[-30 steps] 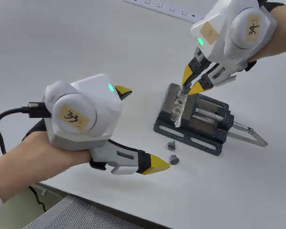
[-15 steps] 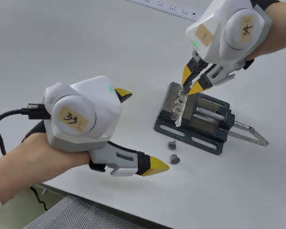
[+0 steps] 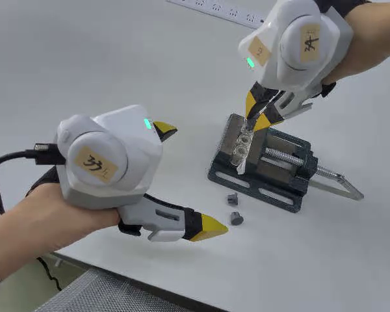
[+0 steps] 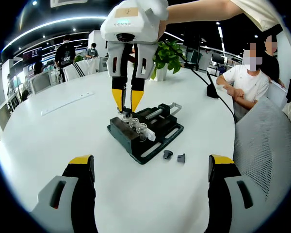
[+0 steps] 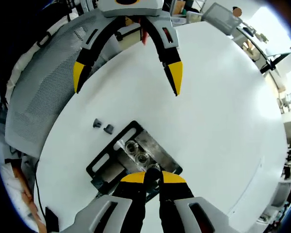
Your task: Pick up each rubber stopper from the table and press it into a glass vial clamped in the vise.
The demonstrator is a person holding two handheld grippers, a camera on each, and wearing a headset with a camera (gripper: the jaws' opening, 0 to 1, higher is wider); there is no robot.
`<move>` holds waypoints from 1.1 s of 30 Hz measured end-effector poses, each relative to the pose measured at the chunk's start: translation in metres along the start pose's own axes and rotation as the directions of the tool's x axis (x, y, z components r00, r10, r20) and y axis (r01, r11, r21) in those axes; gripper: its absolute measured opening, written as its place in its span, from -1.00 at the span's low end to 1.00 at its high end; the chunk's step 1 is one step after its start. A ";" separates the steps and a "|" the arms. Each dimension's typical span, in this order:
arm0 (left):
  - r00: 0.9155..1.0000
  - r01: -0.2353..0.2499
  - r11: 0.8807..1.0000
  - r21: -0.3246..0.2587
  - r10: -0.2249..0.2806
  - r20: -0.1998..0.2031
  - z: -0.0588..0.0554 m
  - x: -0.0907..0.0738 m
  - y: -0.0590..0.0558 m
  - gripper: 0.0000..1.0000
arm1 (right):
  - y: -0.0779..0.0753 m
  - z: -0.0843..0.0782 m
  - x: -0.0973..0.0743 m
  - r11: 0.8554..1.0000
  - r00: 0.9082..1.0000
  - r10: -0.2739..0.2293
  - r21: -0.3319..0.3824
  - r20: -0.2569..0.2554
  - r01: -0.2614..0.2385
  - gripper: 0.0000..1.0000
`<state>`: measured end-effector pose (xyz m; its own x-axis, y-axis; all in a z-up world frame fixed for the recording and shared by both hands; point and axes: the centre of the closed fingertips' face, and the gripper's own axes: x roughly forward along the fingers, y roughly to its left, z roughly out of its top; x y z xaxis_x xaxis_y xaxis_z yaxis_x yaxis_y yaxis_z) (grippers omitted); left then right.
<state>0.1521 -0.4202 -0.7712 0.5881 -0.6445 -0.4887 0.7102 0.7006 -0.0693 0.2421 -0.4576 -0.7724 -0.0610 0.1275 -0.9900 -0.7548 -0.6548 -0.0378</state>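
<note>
Beside the vise (image 3: pixel 273 179), two stubby stoppers (image 3: pixel 236 219) (dark grey).

Far vial (image 5: pixel 152 169) — half hidden under right gripper (image 3: pixel 256 121) tips, grip unclear

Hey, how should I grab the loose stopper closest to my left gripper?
Take the stopper by its wider head, coming straight down with the open left gripper. It lies free on the table, clear of the other stopper and the vise, and that leaves the narrow plug end free for a vial.
</note>
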 end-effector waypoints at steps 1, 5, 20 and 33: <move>1.000 0.000 1.000 0.001 0.000 0.000 0.000 0.000 0.000 0.95 | -0.001 0.000 0.000 0.999 1.000 0.003 0.034 0.000 -0.003 -0.93; 1.000 0.000 1.000 0.001 0.000 0.006 0.002 0.000 0.000 0.95 | -0.002 -0.001 0.001 0.997 1.000 -0.002 0.077 -0.008 0.003 -0.94; 1.000 0.005 1.000 -0.002 -0.005 0.006 0.001 0.001 -0.002 0.94 | -0.004 0.002 0.003 0.975 0.999 0.032 0.222 -0.036 -0.023 -0.94; 1.000 0.005 1.000 -0.004 -0.005 0.003 0.000 0.002 -0.002 0.92 | 0.003 0.003 0.001 0.989 0.999 0.037 0.143 -0.024 -0.033 -0.88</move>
<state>0.1516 -0.4224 -0.7721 0.5857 -0.6487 -0.4860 0.7115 0.6987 -0.0750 0.2380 -0.4572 -0.7729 -0.0736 0.0854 -0.9936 -0.8380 -0.5455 0.0152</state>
